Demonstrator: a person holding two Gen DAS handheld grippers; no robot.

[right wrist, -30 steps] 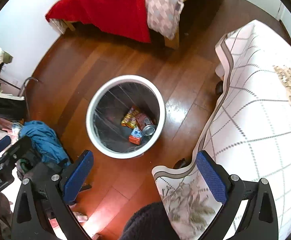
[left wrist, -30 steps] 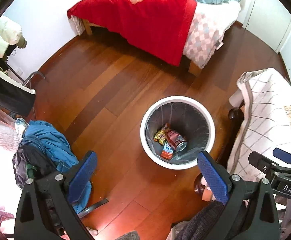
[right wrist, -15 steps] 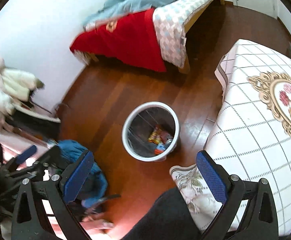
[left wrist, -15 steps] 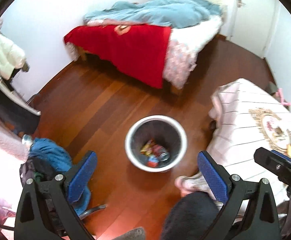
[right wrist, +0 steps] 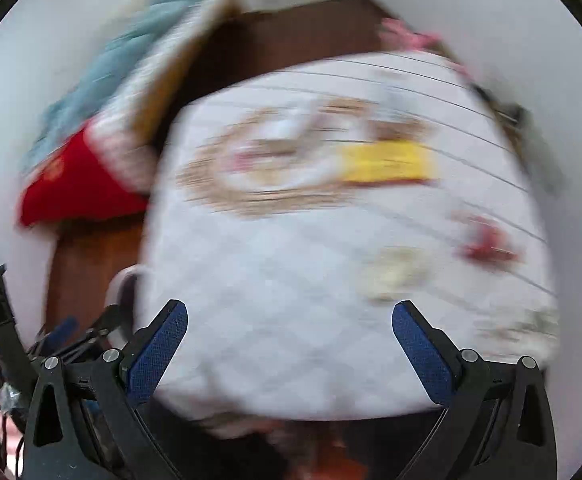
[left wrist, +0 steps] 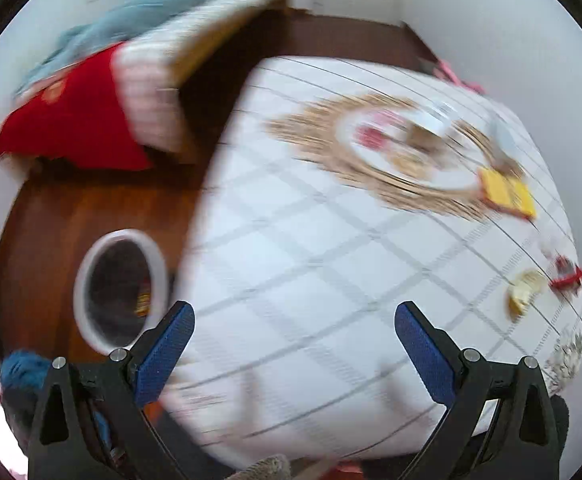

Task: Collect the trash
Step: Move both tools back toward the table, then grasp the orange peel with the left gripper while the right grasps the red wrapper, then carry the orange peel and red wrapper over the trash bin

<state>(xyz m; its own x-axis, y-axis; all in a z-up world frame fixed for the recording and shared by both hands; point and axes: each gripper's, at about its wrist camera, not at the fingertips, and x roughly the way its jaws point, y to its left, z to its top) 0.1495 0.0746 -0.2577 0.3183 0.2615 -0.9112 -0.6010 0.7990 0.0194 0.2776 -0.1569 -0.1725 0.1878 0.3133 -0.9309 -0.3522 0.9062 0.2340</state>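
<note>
both tongs, left and right, gape empty above the table, angled downward.

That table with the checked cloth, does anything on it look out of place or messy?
Yes. Loose bits lie scattered on the tablecloth: a yellow packet by the gold medallion, a pale crumpled scrap and a small red piece near the far right edge. Blur hides what they are. The white bin stands on the floor beside the table.
</note>
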